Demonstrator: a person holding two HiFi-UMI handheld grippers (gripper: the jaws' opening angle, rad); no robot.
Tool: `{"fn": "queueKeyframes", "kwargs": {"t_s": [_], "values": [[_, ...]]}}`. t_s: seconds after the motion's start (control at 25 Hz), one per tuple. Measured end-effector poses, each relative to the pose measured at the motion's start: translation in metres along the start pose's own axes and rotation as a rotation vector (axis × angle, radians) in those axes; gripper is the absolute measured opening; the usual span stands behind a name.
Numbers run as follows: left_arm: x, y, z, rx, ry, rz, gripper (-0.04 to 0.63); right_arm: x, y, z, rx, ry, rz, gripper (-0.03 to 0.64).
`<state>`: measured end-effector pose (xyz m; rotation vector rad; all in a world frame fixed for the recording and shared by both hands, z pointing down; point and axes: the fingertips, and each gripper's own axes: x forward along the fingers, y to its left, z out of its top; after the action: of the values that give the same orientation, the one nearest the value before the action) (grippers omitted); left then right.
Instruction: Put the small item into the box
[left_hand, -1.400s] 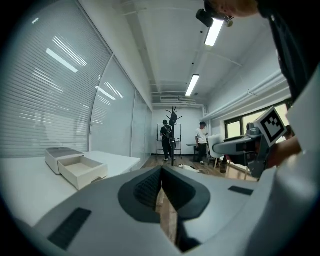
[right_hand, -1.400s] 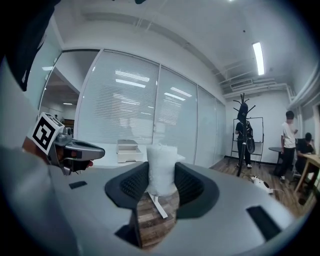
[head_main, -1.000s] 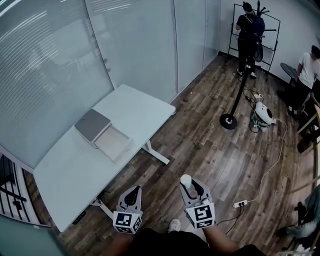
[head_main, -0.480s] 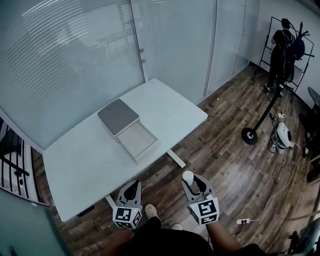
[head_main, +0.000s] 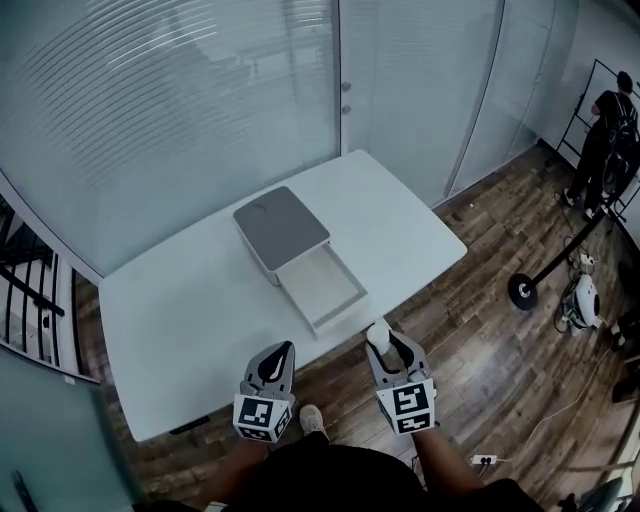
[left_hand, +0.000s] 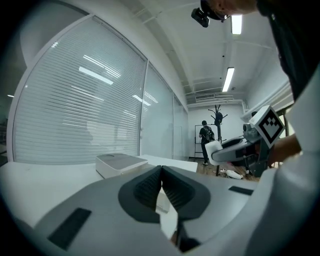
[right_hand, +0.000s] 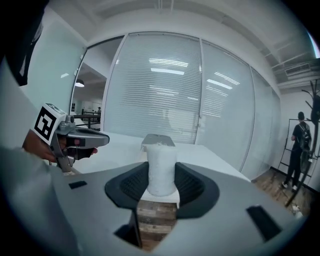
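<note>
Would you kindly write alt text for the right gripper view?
The right tongs clamp a small white cylindrical item upright. Ahead, a grey-lidded white box sits on a white table; the left tongs hover at left.

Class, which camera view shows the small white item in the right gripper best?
The right gripper view: the small white item stands large and central, clamped between the jaws. The head view shows only a tiny white blob; the left gripper view shows it small, far to the right.

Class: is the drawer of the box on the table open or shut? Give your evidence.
Open. The drawer juts out from the grey-topped box, and its pale inside is exposed to the head view.
</note>
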<state>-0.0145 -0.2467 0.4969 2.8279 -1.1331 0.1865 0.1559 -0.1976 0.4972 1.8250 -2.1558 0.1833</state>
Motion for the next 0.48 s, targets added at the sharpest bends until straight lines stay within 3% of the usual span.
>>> {"fn": "queueKeyframes", "kwargs": {"t_s": [0.48], "values": [[0.013,0.083,-0.003,-0.007,-0.007,0.019,0.011,0.099,0.029,0.015,-0.072,0.104,0.047,0.164]]}}
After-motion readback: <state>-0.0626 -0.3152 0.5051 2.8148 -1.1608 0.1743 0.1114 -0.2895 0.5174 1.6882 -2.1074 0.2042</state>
